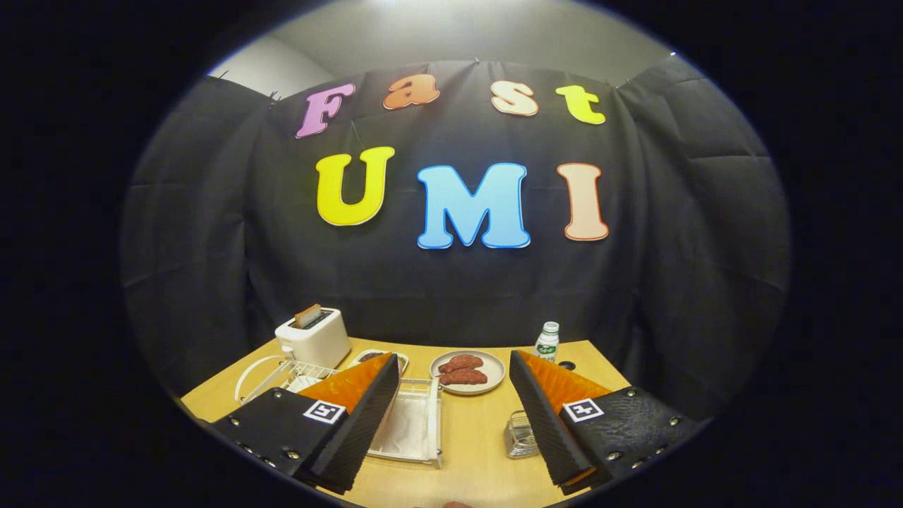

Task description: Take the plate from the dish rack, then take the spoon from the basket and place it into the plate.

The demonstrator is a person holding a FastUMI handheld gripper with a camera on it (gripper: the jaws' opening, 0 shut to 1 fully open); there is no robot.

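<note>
Below the claw point(451, 423) lies a light wooden surface point(473, 451), backed by a black cloth wall with a pale room wall above it. The claw stands wide, its two fingers point(367, 416) spread far apart with nothing between them but bare surface and part of a tray.

Just beyond the left finger, partly hidden by it, sits a white wire dish rack point(282, 374); a pale curved rim at its far left may be the plate point(247, 374), though I cannot tell for sure. Between the fingers, close to the left one, lies a white basket point(413, 427); the spoon cannot be made out in it.

Farther ahead, between the fingers, a round dish point(494, 381) holds two reddish pieces of food point(462, 370). Beyond the rack stands a white toaster point(314, 339) with a slice sticking up. Beside the right finger's inner edge sits a small clear glass point(520, 434), and beyond that finger a small white bottle point(547, 342) with a green label stands near the cloth.
</note>
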